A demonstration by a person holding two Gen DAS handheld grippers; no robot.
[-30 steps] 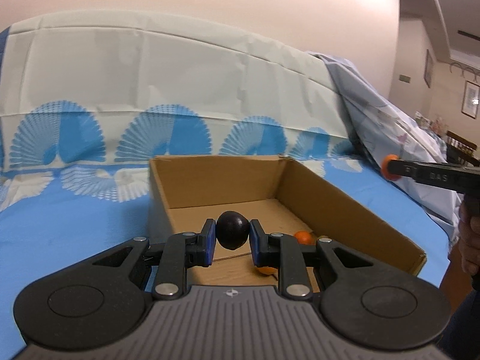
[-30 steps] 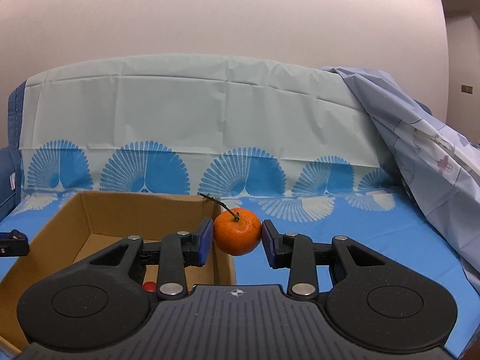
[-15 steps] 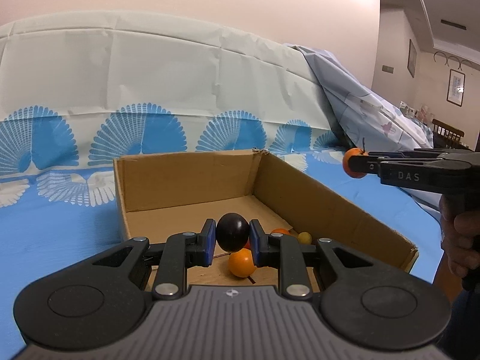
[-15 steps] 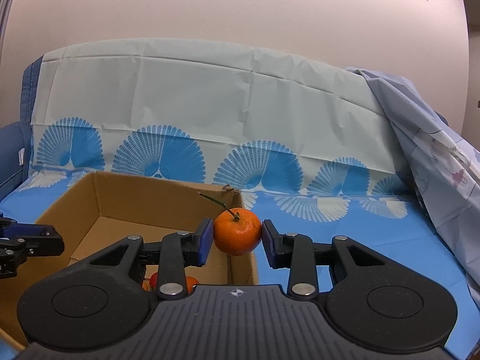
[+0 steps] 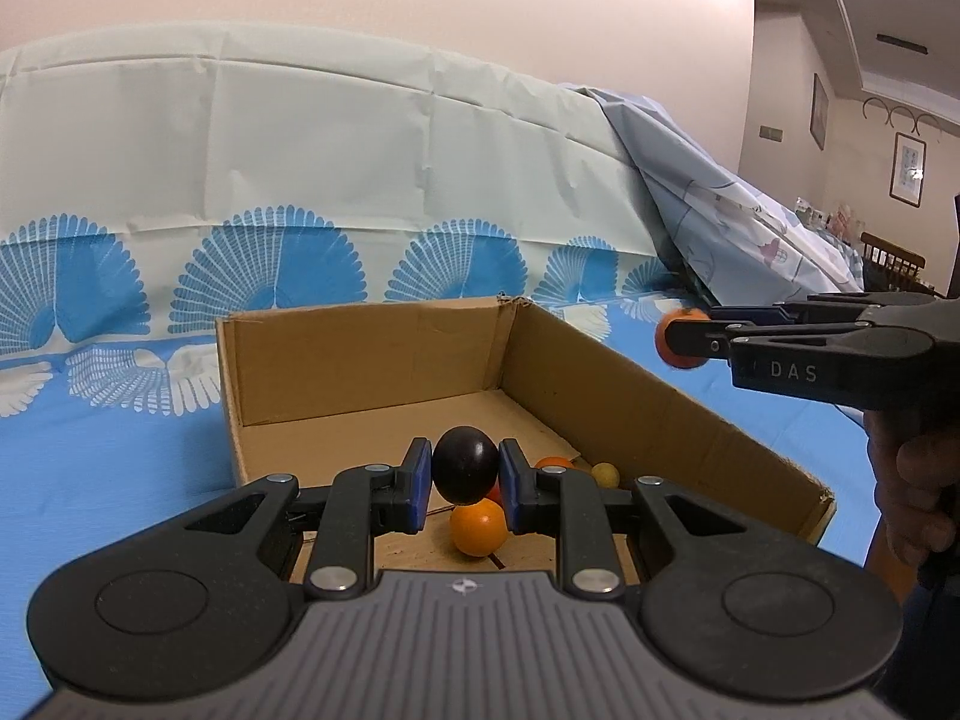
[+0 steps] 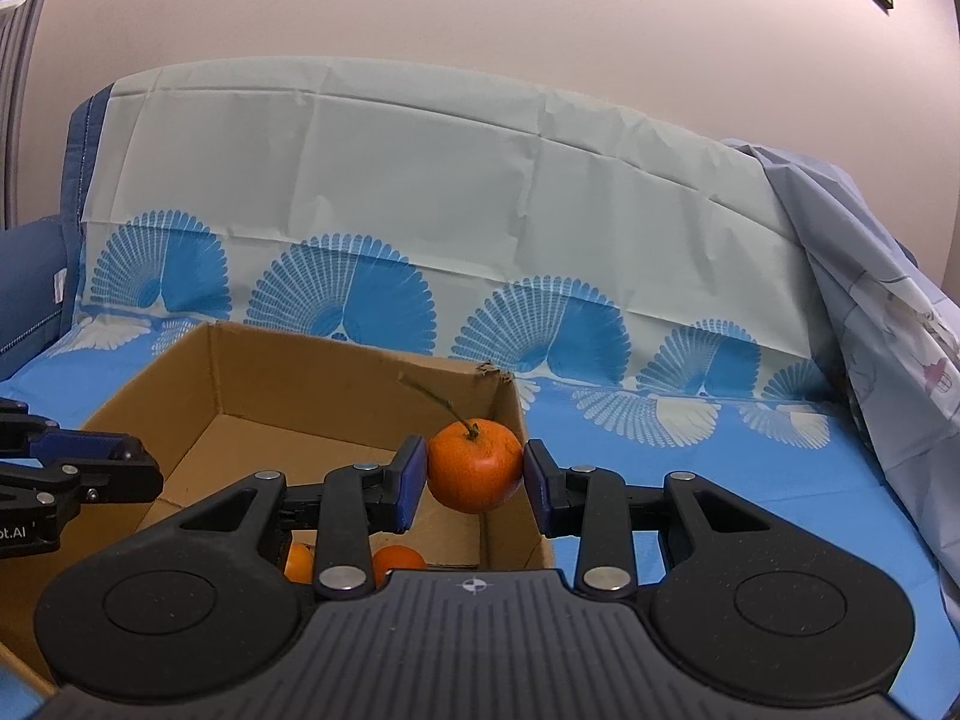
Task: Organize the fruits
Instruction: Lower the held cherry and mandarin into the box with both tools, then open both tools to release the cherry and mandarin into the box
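Since a second ago both grippers are coming in over the cardboard box, so more fruit is showing inside. The left gripper is pinching a dark plum snugly above the box floor, ready to drop. The right gripper is clamping a stemmed tangerine over the box's corner, probably waiting its turn. An orange is already sitting inside.

Both wrist views close, facing shared cardboard box.
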